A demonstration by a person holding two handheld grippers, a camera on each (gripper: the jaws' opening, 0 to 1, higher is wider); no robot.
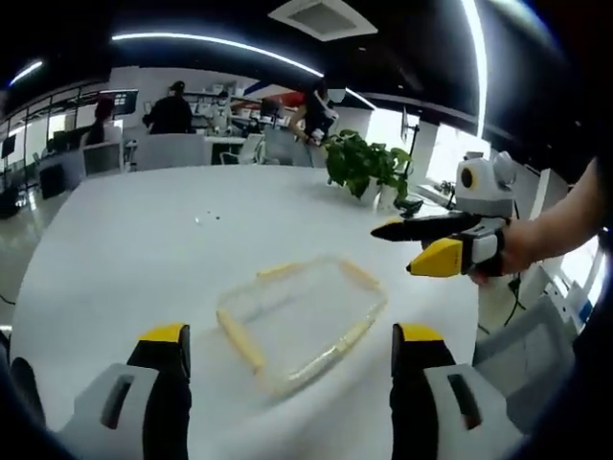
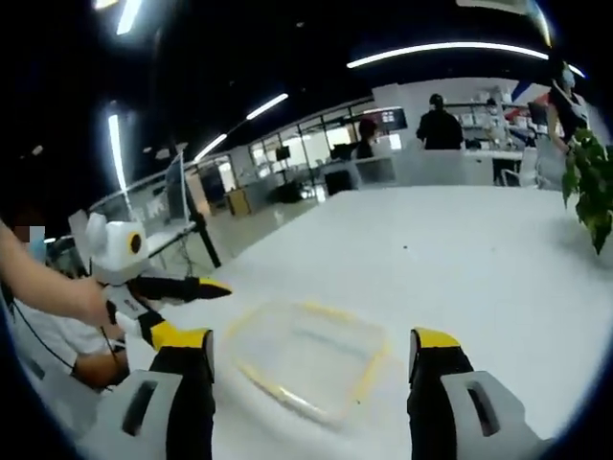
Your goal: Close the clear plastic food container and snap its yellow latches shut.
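The left tool (image 1: 287, 347) has its two yellow-tipped jaws wide apart and holds nothing. The right tool (image 2: 314, 356) is wide too, and empty. Both hang above the big round white desk (image 1: 144, 249). The clear plastic food container with yellow latches (image 1: 299, 318) lies flat on the desk, just ahead of both tools and between their jaws in each view. A green leafy plant (image 1: 364, 165) stands at the far edge of the desk. People (image 1: 170, 109) stand far behind.

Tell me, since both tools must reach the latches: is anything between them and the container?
Nothing visible. The container lies alone on the white table, with the left tool and right tool open before it.
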